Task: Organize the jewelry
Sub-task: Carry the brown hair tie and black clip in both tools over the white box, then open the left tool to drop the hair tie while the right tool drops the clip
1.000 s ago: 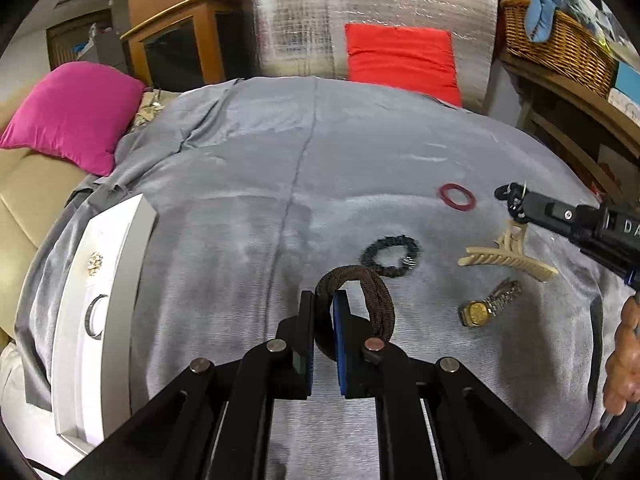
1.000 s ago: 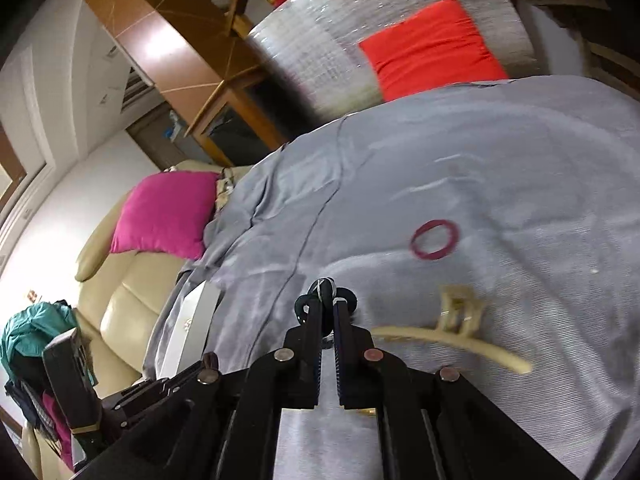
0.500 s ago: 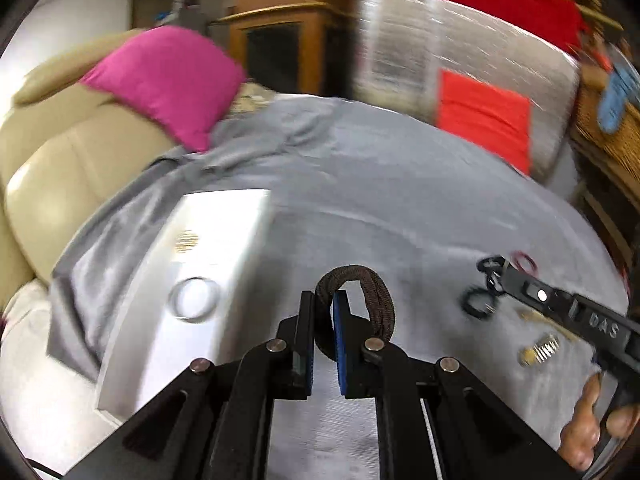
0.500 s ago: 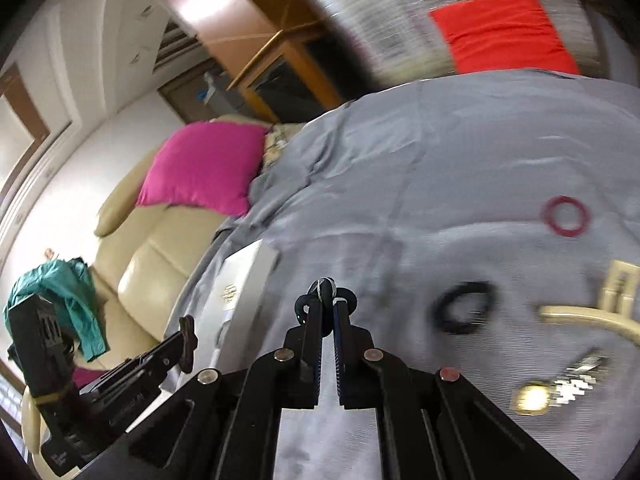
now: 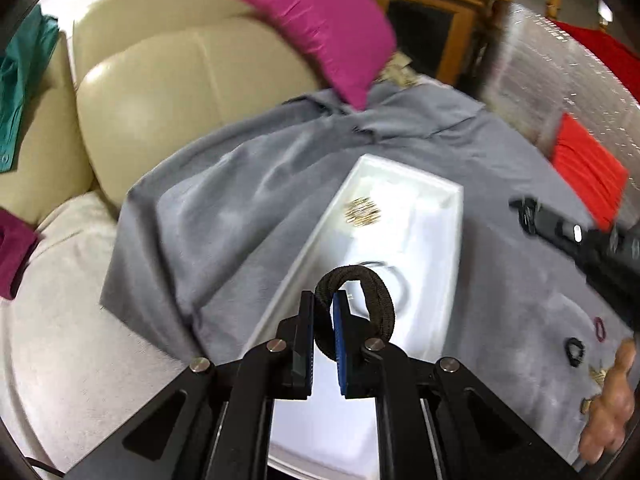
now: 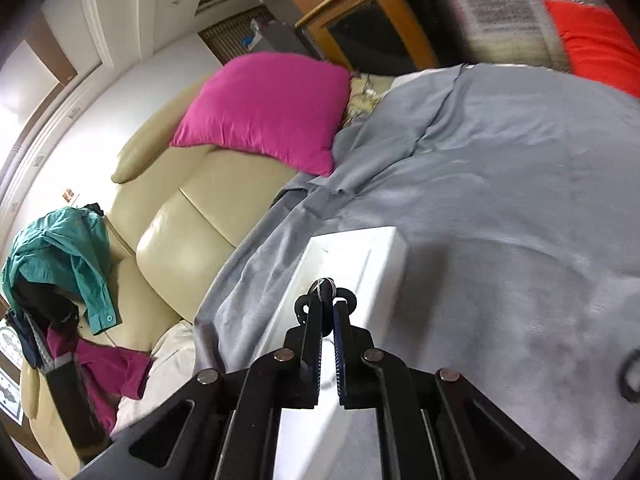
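Observation:
My left gripper (image 5: 323, 300) is shut on a dark brown hair tie (image 5: 372, 300) and holds it above the white tray (image 5: 444, 216). A gold brooch (image 5: 362, 211) and a thin ring bangle (image 5: 396, 280) lie in the tray. My right gripper (image 6: 327, 308) is shut on a small black hair tie (image 6: 332, 294) and hangs over the same tray (image 6: 384, 248); it also shows in the left wrist view (image 5: 528, 212). A black scrunchie (image 5: 575, 351) and a maroon band (image 5: 600, 327) lie on the grey cloth (image 5: 224, 200) at the right.
A cream sofa (image 5: 168, 92) with a magenta cushion (image 5: 320, 28) stands beyond the cloth. A red cushion (image 5: 584, 168) leans on a silver panel at the right. A teal shirt (image 6: 68, 248) hangs over the sofa.
Both grippers have swung left, each still holding its hair tie, and now hang over the white tray. The items on the cloth have slid to the right edge of view.

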